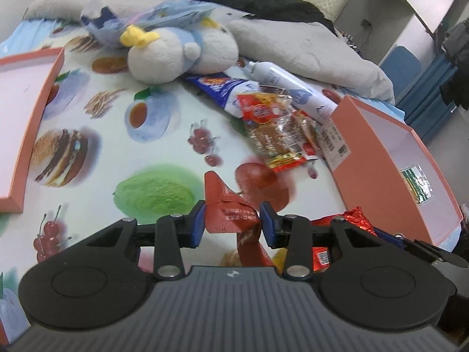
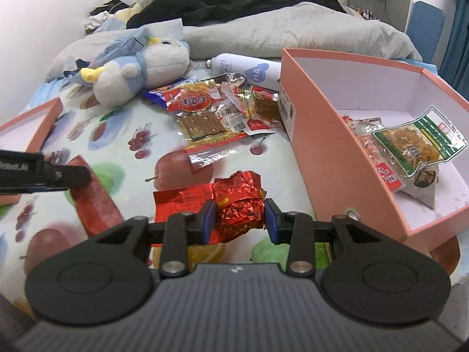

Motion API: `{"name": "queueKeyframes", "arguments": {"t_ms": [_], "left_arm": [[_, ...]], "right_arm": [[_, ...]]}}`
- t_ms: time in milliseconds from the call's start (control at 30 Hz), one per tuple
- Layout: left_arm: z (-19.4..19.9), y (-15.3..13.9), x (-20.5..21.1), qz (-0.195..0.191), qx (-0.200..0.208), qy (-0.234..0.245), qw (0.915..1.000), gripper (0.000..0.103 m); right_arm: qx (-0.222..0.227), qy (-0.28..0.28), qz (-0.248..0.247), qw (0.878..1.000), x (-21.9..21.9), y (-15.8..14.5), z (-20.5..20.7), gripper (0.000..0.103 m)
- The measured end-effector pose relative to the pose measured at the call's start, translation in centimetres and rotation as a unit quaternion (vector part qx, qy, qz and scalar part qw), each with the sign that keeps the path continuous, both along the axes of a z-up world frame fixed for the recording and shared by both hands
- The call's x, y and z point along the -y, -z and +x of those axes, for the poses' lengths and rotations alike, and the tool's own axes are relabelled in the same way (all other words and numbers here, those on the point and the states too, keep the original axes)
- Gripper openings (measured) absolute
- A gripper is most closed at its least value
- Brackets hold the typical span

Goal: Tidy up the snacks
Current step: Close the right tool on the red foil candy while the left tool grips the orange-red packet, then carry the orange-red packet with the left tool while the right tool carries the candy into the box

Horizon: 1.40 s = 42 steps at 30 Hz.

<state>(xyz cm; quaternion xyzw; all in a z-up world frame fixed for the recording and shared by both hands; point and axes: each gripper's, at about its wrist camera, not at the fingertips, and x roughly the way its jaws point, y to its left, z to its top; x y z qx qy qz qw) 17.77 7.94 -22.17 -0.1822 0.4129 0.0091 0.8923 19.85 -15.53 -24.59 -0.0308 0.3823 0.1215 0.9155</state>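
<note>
A: Which step was in hand?

B: Both picks, by my reading. The left gripper (image 1: 231, 220) had its fingers pinching a flat red sachet (image 1: 227, 214), held just above the bed (image 1: 164, 135). The right gripper (image 2: 241, 220) was clamped on a crinkled red foil packet (image 2: 239, 205), which lay on the bed beside the open pink box (image 2: 328, 146).

A: And next?

B: Probably carrying each across and over the box wall, then releasing inside.

A: Counts?

B: Two packets already lay in the box, as far as I could tell. The loose snack pile (image 2: 217, 111) overlapped too much to count. One box, one lid (image 1: 26, 123), one plush penguin (image 2: 140, 70), one white bottle (image 2: 249, 70).
</note>
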Motion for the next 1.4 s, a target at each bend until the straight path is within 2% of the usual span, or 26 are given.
{"name": "queueKeyframes", "arguments": {"t_ms": [433, 567, 933, 1100, 1400], "left_arm": [[1.4, -3.1, 2.3, 0.018, 0.015, 0.035, 0.9991, 0.042], [2.2, -5.0, 2.9, 0.025, 0.031, 0.046, 0.9982, 0.042], [4.3, -9.3, 5.4, 0.011, 0.075, 0.068, 0.9948, 0.042], [5.9, -11.8, 6.3, 0.011, 0.099, 0.079, 0.9919, 0.042], [7.9, -16.5, 7.7, 0.007, 0.148, 0.091, 0.9847, 0.042]], "right_arm": [[0.020, 0.009, 0.020, 1.000, 1.9, -3.4, 0.4, 0.039], [0.032, 0.014, 0.032, 0.999, 2.7, -5.0, 0.9, 0.039], [0.073, 0.029, 0.041, 0.996, 4.9, -9.0, 2.3, 0.039], [0.086, 0.018, 0.049, 0.995, 5.8, -10.9, 3.0, 0.039], [0.129, 0.036, 0.052, 0.990, 7.7, -14.6, 4.2, 0.039]]}}
